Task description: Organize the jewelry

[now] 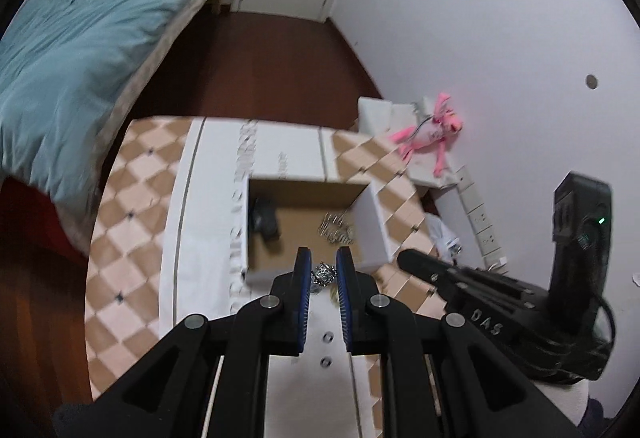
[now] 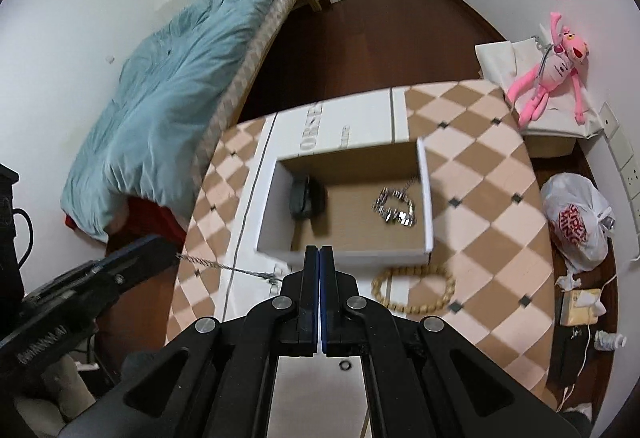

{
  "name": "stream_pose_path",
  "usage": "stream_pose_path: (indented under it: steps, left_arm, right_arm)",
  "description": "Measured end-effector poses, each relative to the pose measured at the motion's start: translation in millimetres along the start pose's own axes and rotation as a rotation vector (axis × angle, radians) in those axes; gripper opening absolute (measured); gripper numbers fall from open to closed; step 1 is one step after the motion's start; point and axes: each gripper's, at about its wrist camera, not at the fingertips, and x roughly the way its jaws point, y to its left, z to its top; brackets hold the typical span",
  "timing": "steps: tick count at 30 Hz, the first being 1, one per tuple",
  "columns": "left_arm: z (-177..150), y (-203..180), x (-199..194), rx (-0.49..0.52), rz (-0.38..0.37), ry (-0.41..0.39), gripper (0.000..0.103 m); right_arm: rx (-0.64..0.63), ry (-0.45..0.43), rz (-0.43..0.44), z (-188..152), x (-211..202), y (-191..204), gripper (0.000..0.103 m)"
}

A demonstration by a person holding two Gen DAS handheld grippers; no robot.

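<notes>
An open white cardboard box [image 2: 425, 198] stands on the checkered table [image 2: 480, 198]. Inside lie a silver link bracelet [image 2: 394, 207] and a dark object [image 2: 306, 198]. A wooden bead bracelet [image 2: 414, 288] lies on the table just in front of the box. My left gripper [image 1: 323, 274] is partly closed around a bunched silver chain [image 1: 323, 274] near the box's front edge; in the right wrist view the chain [image 2: 224, 265] stretches from its tip [image 2: 160, 244] across the table. My right gripper [image 2: 319, 258] is shut and empty before the box. The box also shows in the left wrist view [image 1: 372, 222].
A bed with a blue duvet [image 2: 172, 86] stands left of the table. A pink plush toy [image 2: 556, 66] lies on a white box at the right. A plastic bag [image 2: 576, 222] and small clutter sit on the floor right of the table. A small ring [image 2: 345, 365] lies near me.
</notes>
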Motion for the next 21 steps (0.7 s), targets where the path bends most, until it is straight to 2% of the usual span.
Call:
stream_pose_path:
  steps: [3, 6, 8, 10, 12, 13, 17, 20, 21]
  left_arm:
    - [9, -5, 1, 0.023, 0.015, -0.016, 0.010]
    - [6, -5, 9, 0.037, 0.048, -0.008, 0.010]
    - [-2, -4, 19, 0.044, 0.088, 0.003, 0.010]
    - [-12, -3, 30, 0.044, 0.122, 0.020, 0.010]
    - [-25, -1, 49, 0.038, 0.154, 0.052, 0.010]
    - [-32, 0, 58, 0.030, 0.164, 0.071, 0.010]
    - [-54, 4, 90, -0.001, 0.184, 0.147, 0.010]
    - [-64, 4, 102, -0.008, 0.194, 0.173, 0.010]
    - [-66, 5, 105, -0.009, 0.196, 0.179, 0.010]
  right_arm:
    - [0.008, -0.008, -0.012, 8, -3, -7, 0.000]
    - [0.034, 0.022, -0.016, 3, 6, -19, 0.000]
    - [0.084, 0.051, -0.073, -4, 19, -35, 0.001]
    - [0.131, 0.083, -0.120, -13, 33, -52, 0.013]
    - [0.166, 0.103, -0.174, -23, 49, -69, 0.043]
    - [0.171, 0.111, -0.197, -27, 55, -73, 0.045]
    - [0.182, 0.162, -0.287, -39, 88, -96, 0.045]
    - [0.198, 0.193, -0.312, -46, 105, -107, 0.045]
    - [0.177, 0.157, -0.321, -45, 103, -105, 0.044]
